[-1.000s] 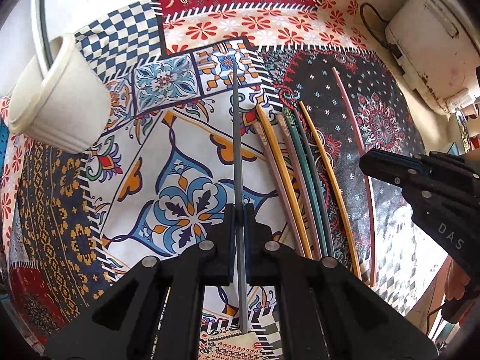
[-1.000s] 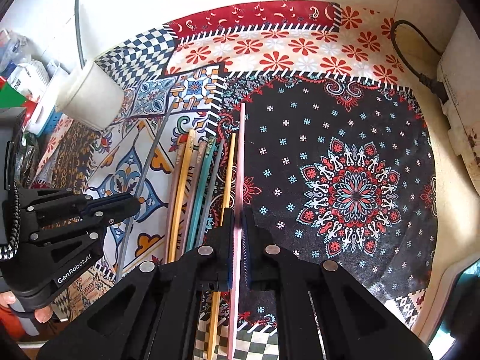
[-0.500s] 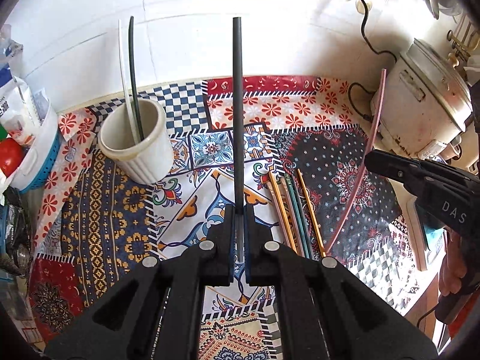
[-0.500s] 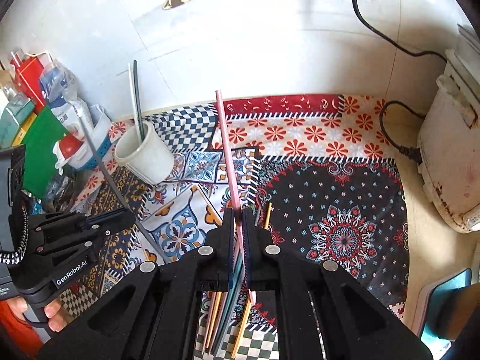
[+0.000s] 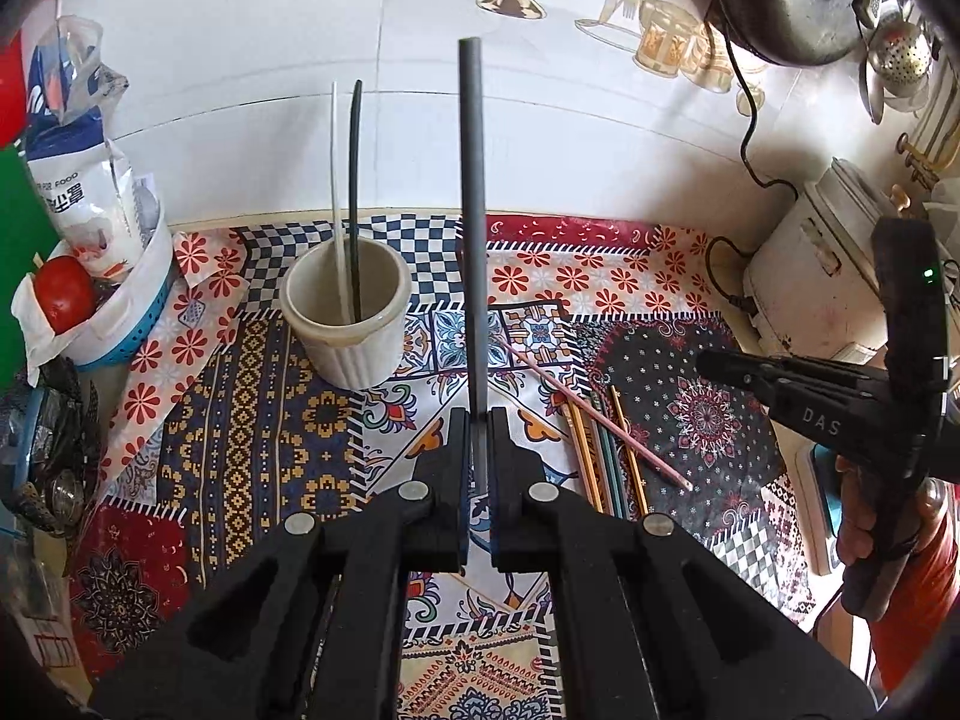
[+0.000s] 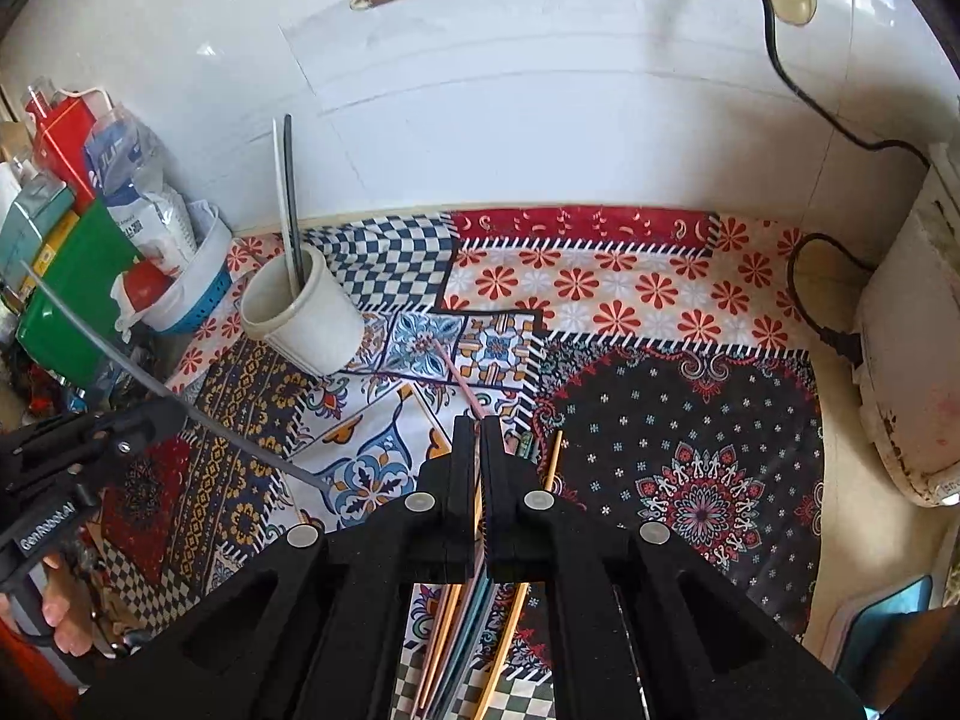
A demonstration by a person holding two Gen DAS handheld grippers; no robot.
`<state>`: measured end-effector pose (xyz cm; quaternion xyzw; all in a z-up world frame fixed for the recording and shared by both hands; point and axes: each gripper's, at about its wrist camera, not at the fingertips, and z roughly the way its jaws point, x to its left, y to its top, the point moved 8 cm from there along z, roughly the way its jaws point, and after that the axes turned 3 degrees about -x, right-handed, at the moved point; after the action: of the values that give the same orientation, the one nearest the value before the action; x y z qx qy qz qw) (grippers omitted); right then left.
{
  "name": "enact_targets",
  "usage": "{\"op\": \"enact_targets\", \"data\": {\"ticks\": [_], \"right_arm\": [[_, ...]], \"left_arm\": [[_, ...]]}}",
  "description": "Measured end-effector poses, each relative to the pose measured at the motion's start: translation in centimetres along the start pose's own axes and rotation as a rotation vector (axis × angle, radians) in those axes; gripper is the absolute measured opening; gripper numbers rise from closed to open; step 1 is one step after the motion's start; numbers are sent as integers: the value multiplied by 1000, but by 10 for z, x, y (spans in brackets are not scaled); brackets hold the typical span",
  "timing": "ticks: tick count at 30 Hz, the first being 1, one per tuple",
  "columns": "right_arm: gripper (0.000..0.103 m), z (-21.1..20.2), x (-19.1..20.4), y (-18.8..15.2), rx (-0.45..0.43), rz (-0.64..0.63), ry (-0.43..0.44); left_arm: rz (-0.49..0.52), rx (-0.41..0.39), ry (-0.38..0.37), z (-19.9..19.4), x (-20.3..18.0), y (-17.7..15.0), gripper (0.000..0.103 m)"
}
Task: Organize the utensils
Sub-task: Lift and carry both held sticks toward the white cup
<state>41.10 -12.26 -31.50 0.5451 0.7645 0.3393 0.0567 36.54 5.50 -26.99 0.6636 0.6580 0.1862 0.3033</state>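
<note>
Left wrist view: left gripper (image 5: 478,420) jaws clenched on grey chopstick (image 5: 471,228), long axis pointing up and away; cup (image 5: 346,318) lies far-left of its tip. Right gripper (image 6: 478,429) jaws grasp pink chopstick (image 6: 459,381), farther from cup. Left goes first, I'd say.

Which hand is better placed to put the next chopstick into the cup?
Left. The left gripper grips the grey chopstick upright near the cup; the right gripper looks empty, with the pink chopstick lying on the cloth.
</note>
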Motion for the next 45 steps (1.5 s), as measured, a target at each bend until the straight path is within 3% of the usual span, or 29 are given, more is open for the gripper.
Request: {"op": "enact_targets", "data": {"ticks": [4, 9, 12, 22, 25, 28, 33, 39, 45], "right_arm": [[18, 36, -2, -10, 115, -52, -25], [19, 80, 4, -21, 218, -96, -41], [19, 99, 6, -20, 238, -128, -76], [19, 143, 17, -9, 283, -175, -79], [19, 149, 18, -7, 274, -190, -81], [8, 149, 20, -6, 253, -201, -90], [5, 141, 15, 0, 199, -138, -79], [5, 96, 3, 13, 85, -57, -64], [5, 25, 6, 15, -55, -10, -50]], "left_arm": [[-50, -12, 11, -7, 18, -2, 3], [-86, -21, 34, -13, 35, -6, 3], [-101, -21, 39, -15, 42, -7, 3], [-149, -4, 53, -10, 53, -11, 3], [-157, -4, 57, -10, 54, -12, 3], [-157, -6, 62, -11, 55, -12, 3], [-159, -15, 66, -13, 54, -9, 3], [-159, -39, 61, -20, 50, -4, 3], [-151, -67, 58, -29, 46, 1, 3]]}}
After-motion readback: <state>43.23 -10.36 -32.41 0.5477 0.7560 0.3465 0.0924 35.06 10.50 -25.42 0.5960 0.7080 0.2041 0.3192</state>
